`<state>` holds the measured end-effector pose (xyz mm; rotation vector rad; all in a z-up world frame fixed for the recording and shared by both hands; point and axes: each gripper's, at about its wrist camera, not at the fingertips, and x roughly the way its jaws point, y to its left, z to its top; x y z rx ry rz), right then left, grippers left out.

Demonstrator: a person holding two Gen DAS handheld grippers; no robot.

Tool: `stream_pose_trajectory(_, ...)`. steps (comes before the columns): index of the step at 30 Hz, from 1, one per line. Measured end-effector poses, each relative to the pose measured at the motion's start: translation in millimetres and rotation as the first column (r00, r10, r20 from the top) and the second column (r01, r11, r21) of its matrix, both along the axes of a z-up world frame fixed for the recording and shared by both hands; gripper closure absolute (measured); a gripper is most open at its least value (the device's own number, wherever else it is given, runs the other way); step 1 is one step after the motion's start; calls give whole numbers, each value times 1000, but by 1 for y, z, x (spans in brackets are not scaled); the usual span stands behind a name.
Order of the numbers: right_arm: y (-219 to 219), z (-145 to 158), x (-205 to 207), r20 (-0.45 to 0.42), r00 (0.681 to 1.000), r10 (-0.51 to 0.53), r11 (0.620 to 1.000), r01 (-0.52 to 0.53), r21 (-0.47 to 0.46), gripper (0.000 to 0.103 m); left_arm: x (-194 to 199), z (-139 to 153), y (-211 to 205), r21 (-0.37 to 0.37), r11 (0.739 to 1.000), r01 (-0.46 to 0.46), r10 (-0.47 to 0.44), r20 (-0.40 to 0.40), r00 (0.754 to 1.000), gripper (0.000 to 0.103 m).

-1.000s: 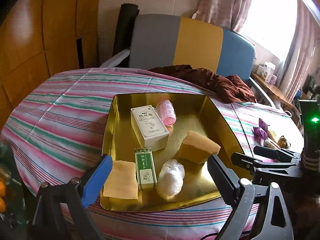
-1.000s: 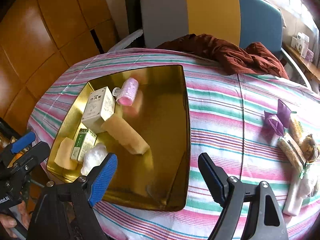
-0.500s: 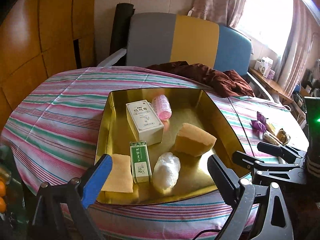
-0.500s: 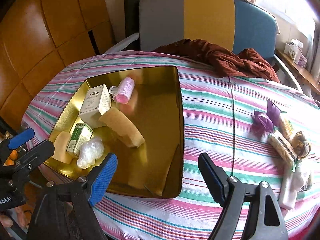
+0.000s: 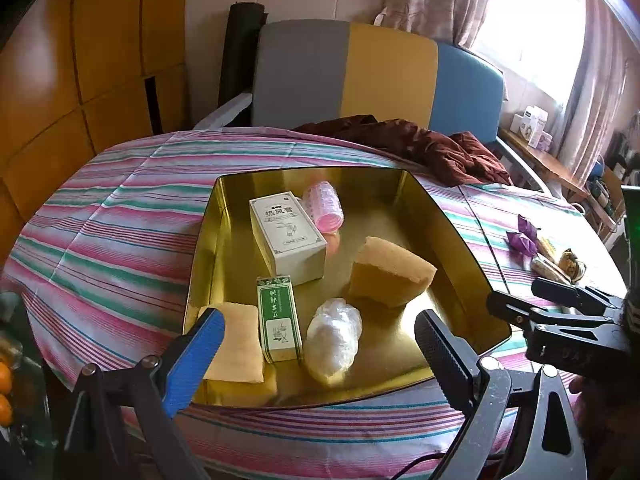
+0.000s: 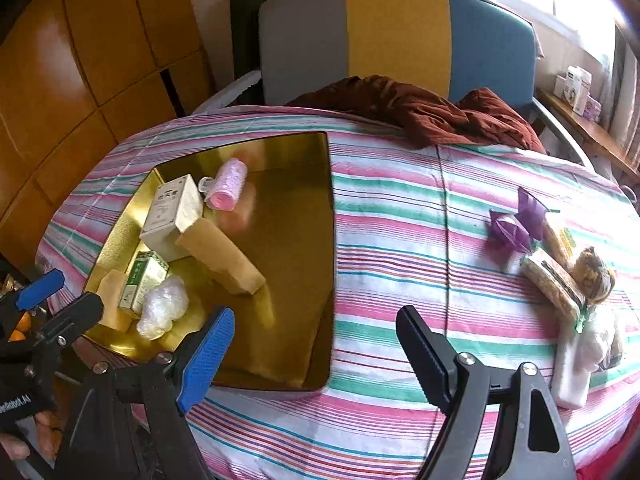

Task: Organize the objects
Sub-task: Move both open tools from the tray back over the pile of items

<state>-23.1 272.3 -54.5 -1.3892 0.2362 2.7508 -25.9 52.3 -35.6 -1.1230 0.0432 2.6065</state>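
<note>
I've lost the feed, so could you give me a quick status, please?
Both grippers open, empty. Gold tray holds six items. Snack packets on cloth, unobstructed.

Two black-framed units, alike in build. Left hand-held gripper [image 5: 320, 346]: one finger faced with a smooth blue pad, the other with a black ribbed pad, silver screws at the pivots, a thin black cable trailing beneath. Right hand-held gripper [image 6: 314, 344]: same blue pad, same black toothed pad, same silver screws. White lettering on the left unit's body, seen beside the right one's blue pad.
</note>
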Motion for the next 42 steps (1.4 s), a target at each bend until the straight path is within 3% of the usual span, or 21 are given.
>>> stream_pose_trajectory(6,21,-3,9,11,999,-51,998,52,-19,19,0,-1,6,8,999,33,-33,1,999,7)
stream_pose_trajectory(15,105,3,46,29,974,-225,971,226,-79,19,6,10,44,39,977,208,-208,-9,978,4)
stream_pose_trajectory(21,171,14,87,27,918,-396,914,396,-88,19,9,16,77,46,955,295,-294,-15,956,2)
stream_pose_trajectory(27,218,21,120,27,857,-515,854,515,-78,19,9,22,107,7,942,335,-335,-23,942,0)
stream_pose_trajectory(32,256,27,149,11,786,-618,783,617,-78,18,6,23,138,7,920,391,-391,-5,920,0)
stream_pose_trajectory(36,277,22,166,19,745,-667,738,664,-123,18,4,21,170,52,884,465,-467,35,884,0)
stream_pose_trajectory(42,290,9,177,48,728,-683,699,672,-246,18,11,6,234,71,811,581,-585,94,805,0)
